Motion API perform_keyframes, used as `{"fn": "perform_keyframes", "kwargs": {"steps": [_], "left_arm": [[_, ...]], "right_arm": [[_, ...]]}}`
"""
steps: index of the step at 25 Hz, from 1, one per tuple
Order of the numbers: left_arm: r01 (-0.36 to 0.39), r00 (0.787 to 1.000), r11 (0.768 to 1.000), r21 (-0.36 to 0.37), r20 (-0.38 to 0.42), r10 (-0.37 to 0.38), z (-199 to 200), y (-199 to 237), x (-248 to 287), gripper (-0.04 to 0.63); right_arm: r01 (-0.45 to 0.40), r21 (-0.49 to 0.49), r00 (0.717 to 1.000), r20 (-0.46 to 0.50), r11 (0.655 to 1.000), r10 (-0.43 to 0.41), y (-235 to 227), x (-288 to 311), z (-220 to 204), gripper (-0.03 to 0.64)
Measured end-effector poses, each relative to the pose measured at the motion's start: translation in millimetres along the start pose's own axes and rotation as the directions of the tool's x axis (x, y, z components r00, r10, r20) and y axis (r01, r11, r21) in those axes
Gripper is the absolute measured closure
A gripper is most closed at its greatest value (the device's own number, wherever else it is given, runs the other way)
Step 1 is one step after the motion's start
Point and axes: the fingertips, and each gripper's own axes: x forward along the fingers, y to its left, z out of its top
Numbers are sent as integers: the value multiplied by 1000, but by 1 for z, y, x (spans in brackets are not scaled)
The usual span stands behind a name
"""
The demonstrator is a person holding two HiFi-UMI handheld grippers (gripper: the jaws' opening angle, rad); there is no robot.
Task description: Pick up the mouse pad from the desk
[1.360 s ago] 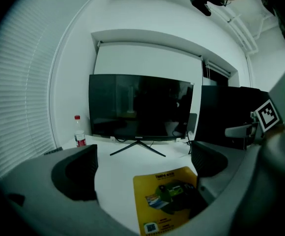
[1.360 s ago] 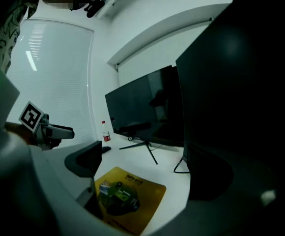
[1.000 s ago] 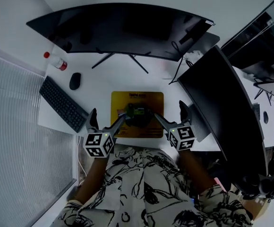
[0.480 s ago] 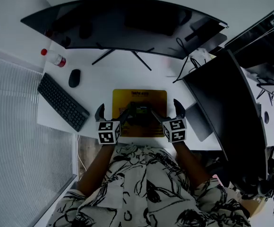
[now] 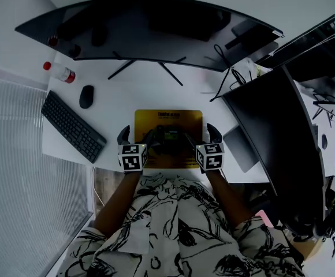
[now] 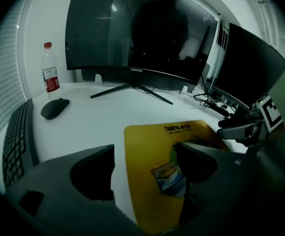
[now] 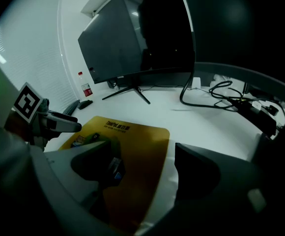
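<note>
Both grippers were low over the counter (image 5: 144, 94), pointing down and forward at the near end of the yellow mouse pad (image 5: 168, 117).

Left gripper (image 5: 137, 137): the jaws stood moderately apart and had just been closing. In the left gripper view the pad's left edge (image 6: 152, 146) ran between them, with the left jaw over bare counter and the right jaw over the pad's printed surface. No pad was seen pressing on the mouse pad.

Right gripper (image 5: 200, 136): the jaws stood moderately apart and had just been closing. In the right gripper view the pad's right edge (image 7: 137, 146) ran between them, with the left jaw over the pad and the right jaw over bare counter. No contact was visible.

The mouse pad lay flat on the counter, spanning the gap between the two grippers and extending ahead of them.

A black computer mouse (image 5: 86, 96), a keyboard (image 5: 72, 126) and a red-capped bottle (image 5: 60, 73) stood ahead and to the left of the left gripper. A curved monitor (image 5: 150, 27) stood well ahead of both grippers, and a second monitor (image 5: 277, 126) stood to the right of the right gripper.
</note>
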Motion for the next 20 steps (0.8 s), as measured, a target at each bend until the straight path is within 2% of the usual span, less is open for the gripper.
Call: {"fn": "perform_keyframes", "kwargs": {"steps": [7, 10, 15, 20], "left_arm": [[-17, 999, 1000, 13, -48, 17, -6, 3, 12, 227], [-18, 998, 1000, 6, -63, 18, -7, 4, 15, 242], [-31, 995, 998, 49, -95, 36, -10, 4, 19, 273], [-54, 993, 996, 70, -98, 60, -10, 5, 20, 313]], "right_arm": [[30, 19, 998, -50, 999, -29, -5, 10, -10, 270], [36, 16, 997, -62, 999, -35, -6, 12, -12, 280], [30, 1, 998, -58, 1000, -30, -4, 14, -12, 290], [69, -21, 996, -62, 997, -71, -10, 15, -13, 343]]}}
